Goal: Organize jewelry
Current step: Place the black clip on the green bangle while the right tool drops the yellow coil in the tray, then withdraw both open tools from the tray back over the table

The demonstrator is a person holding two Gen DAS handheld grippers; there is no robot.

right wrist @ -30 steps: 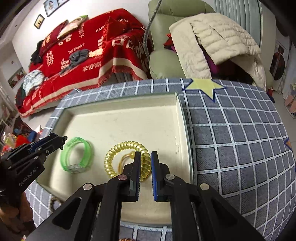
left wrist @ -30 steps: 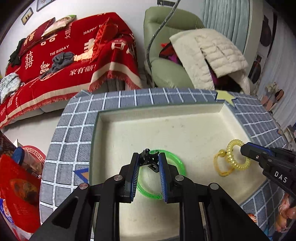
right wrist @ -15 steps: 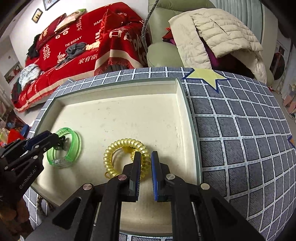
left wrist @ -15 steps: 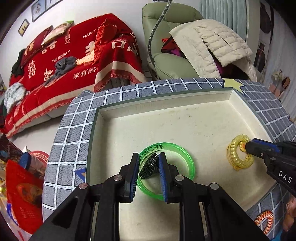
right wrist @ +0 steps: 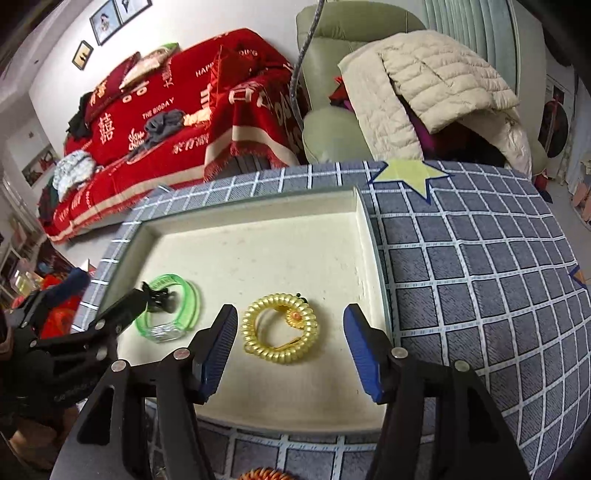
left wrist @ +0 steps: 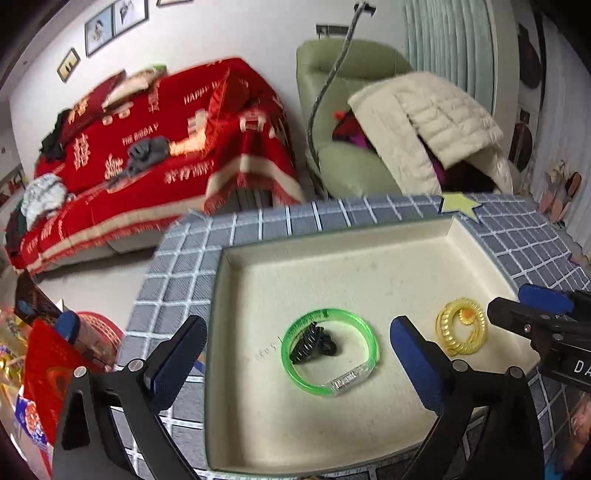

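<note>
We are looking at a lived-in home sitting room. A sofa draped in a red throw with white lettering (left wrist: 177, 147) is standing against a white wall where small framed pictures (left wrist: 110, 26) are hanging. Beside it a pale green upholstered armchair (left wrist: 347, 122) is carrying a cream quilted jacket (left wrist: 424, 122). Loose grey and white clothing is lying on the sofa. A grey checked fabric surface (right wrist: 480, 277) is filling the foreground.
</note>
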